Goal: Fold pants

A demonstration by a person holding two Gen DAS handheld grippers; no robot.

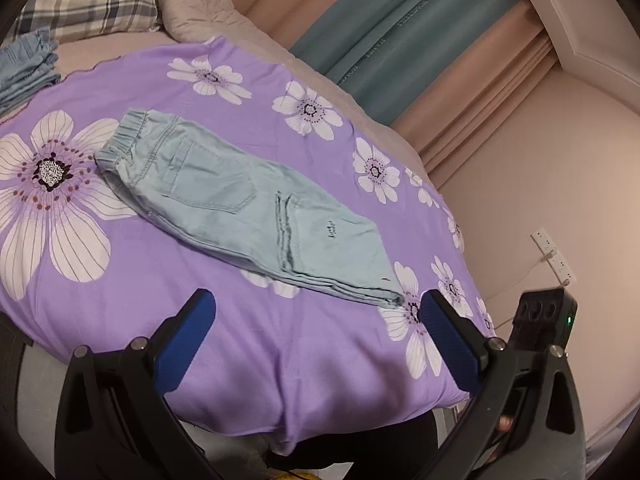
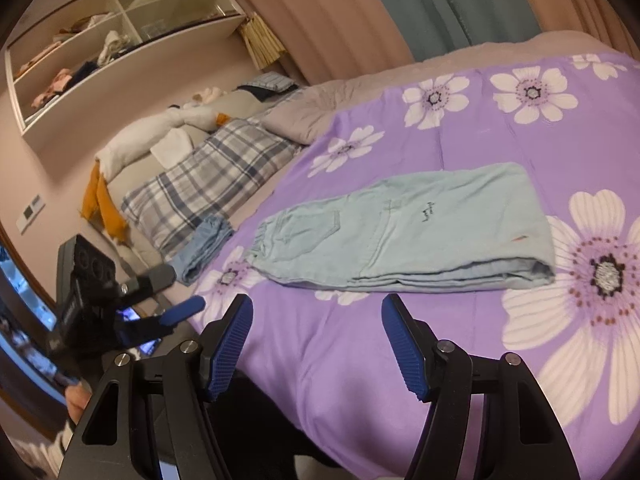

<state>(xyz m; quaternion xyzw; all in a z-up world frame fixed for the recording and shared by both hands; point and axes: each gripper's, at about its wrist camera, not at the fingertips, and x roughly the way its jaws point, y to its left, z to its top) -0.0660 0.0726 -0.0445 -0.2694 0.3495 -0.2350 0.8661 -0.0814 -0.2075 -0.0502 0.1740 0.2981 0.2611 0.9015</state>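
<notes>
The pants (image 1: 240, 204), pale blue-green with an elastic waistband, lie folded lengthwise on the purple flowered sheet (image 1: 168, 280) that covers the bed, one leg stacked on the other. In the left wrist view the waistband points toward the pillows and the doubled hem end lies nearest the camera, just beside the blue pad of one finger. The left tongs (image 1: 316, 340) hang over the near edge of the sheet with fingers spread wide and nothing between them. The right tongs (image 2: 316, 344) are likewise spread apart and hold nothing, hovering short of the long folded edge of the pants (the small embroidered mark on the leg faces up). A second folded denim garment (image 2: 204, 248) sits at the border of the sheet, near a plaid pillow (image 2: 208, 184). Teal and peach curtains (image 1: 404, 28) hang behind the bed, and an open wall shelf (image 2: 120, 36) holds loose clothes.
</notes>
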